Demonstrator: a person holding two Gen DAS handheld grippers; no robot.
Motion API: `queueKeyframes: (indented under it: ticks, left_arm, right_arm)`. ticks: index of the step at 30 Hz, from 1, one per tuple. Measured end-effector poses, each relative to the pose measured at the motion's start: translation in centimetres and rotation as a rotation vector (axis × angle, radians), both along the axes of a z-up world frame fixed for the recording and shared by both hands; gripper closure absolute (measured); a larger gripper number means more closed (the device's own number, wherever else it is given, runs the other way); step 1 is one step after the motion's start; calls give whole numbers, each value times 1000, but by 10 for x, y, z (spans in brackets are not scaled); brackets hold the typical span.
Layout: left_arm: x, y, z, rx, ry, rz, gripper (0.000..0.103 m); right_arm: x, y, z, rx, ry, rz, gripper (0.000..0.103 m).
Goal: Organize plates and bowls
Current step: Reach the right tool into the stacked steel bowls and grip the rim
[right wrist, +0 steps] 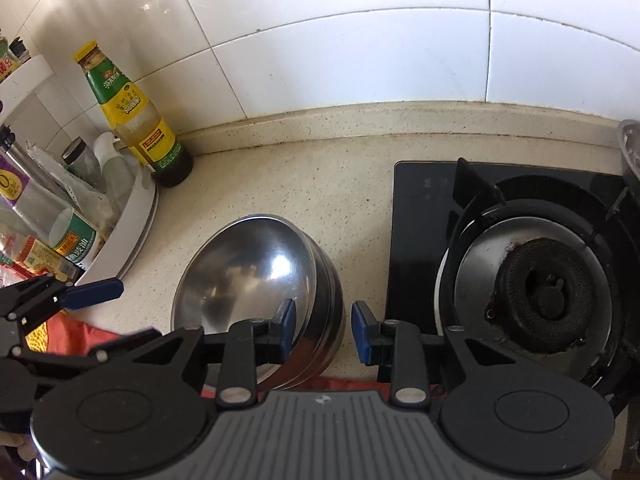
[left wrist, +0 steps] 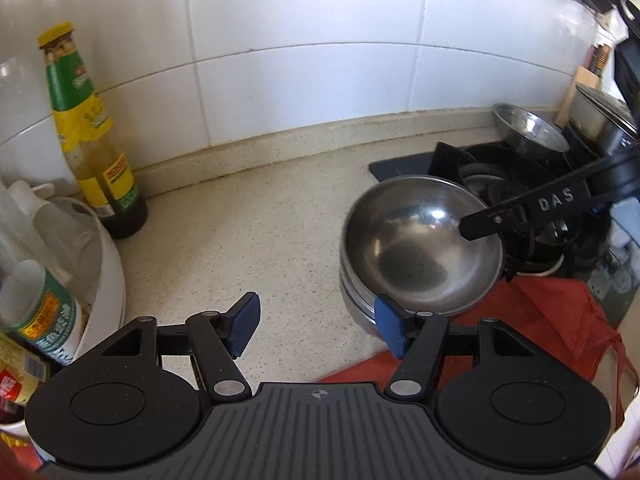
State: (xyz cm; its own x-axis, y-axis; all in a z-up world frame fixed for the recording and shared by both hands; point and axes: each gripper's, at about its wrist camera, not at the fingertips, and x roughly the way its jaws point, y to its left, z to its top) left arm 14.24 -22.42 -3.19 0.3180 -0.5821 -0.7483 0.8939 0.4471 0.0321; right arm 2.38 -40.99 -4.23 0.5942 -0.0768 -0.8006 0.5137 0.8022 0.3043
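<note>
A stack of nested steel bowls stands on the speckled counter beside the stove. My right gripper straddles the stack's near right rim, one pad inside the top bowl and the other outside. A small gap shows at the outer pad, so it is open. In the left wrist view one of its fingers dips into the top bowl. My left gripper is open with bare counter between its pads; its right pad sits close to the stack's lower left side. Another steel bowl stands behind the burner.
A gas burner on black glass lies right of the bowls. A sauce bottle stands by the tiled wall. A white rack of bottles fills the left. A red cloth lies at the counter's front.
</note>
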Motion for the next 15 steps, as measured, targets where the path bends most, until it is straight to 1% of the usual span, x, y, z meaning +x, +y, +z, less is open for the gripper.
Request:
queueKeyframes:
  ticks: [2,5,9,12,15]
  left_arm:
    - [-3,-1,-3,11,-15,-26,27]
    - [-6,-1,-10,40,-42,-67,25]
    - [-6,-3,-22,61,-44,-103,18]
    - [-6,-7,-30,81,-55,-142,17]
    - [-6,-14,-38,96,-89,-198,16]
  right_arm:
    - [1,-3,-3,30,-7,-2,70]
    - [2,-7,-9,68,-12,-6,62]
    - [2,-9,-15,102,-17,-17,60]
    - [2,-12,-17,110,-33,-30,57]
    - [3,-15,-20,126,-46,-34,50]
